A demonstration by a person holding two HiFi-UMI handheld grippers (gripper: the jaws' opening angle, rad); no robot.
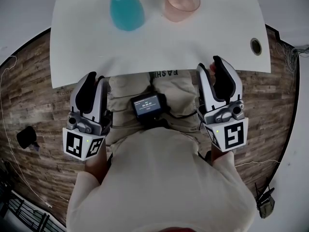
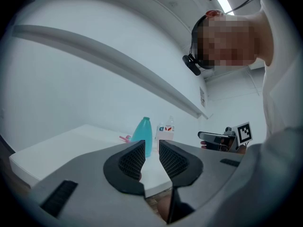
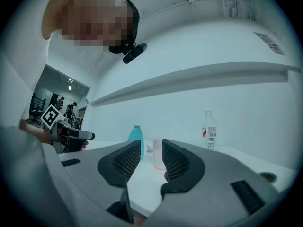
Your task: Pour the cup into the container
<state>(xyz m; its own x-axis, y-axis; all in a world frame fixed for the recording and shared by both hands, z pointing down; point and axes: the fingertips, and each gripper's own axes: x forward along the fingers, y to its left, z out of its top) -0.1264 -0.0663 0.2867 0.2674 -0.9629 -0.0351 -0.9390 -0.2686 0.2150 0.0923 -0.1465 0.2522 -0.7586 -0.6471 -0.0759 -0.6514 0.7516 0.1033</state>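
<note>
We hold the left gripper [image 1: 95, 79] and right gripper [image 1: 209, 64] at the near edge of the white tabletop [image 1: 159, 47], each with its jaws slightly apart and empty. The pink cup [image 1: 182, 3] stands far across it, just right of the teal bottle [image 1: 126, 9].

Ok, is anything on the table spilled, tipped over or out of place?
Nothing stands out. The teal plastic bottle and the translucent pink cup both stand upright and apart on the white table, with no spill visible around them.
</note>
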